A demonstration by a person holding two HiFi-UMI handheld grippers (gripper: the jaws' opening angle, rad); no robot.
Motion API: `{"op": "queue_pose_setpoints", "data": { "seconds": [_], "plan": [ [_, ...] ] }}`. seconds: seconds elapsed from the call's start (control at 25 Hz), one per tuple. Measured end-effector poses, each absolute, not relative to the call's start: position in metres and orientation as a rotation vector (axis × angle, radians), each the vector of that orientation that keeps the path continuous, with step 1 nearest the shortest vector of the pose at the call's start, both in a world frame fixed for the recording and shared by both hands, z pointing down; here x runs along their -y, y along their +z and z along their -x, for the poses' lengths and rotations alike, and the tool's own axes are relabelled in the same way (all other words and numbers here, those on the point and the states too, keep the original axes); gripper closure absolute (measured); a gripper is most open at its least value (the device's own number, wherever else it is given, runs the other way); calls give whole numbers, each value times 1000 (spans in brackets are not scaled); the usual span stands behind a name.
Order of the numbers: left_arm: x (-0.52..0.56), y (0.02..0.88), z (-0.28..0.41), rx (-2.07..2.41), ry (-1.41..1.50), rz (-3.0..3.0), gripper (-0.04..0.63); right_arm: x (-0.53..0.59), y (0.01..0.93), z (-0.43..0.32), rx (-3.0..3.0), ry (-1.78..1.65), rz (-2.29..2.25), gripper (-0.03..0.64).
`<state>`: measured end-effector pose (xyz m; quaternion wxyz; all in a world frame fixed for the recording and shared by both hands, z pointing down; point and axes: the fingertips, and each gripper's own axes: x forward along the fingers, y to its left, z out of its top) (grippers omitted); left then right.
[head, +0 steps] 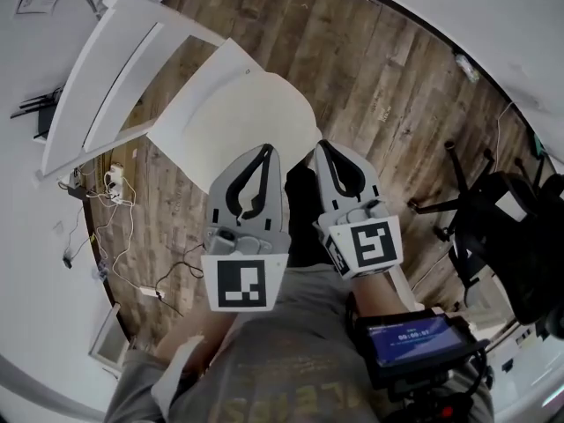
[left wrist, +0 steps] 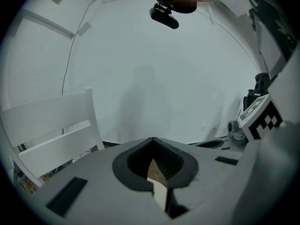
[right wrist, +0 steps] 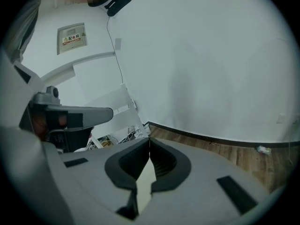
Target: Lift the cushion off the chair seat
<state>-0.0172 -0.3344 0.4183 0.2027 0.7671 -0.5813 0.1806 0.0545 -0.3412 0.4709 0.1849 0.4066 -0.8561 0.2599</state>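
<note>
Head view: left gripper (head: 266, 151) and right gripper (head: 322, 146), jaws pressed together and apparently empty, hang over the near edge of the white cushion (head: 233, 113) on the chair (head: 92, 82).

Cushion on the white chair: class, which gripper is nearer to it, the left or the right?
Left. In the head view the left gripper has its tips overlapping the near edge of the cushion. The right gripper points just past the cushion's right edge. Whether either touches it cannot be told.

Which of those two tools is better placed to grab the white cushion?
Left, probably. The left gripper points onto the near edge of the cushion. The right gripper sits just off its corner. Both jaws are shut.
</note>
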Motion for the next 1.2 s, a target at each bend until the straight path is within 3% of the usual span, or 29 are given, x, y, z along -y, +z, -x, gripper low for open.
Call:
{"op": "queue_pose_setpoints", "data": {
  "seconds": [1.2],
  "plan": [
    [338,569,15,1562,610,-1922,589,351,646,-74,2257,872,-982,607]
  ]
}}
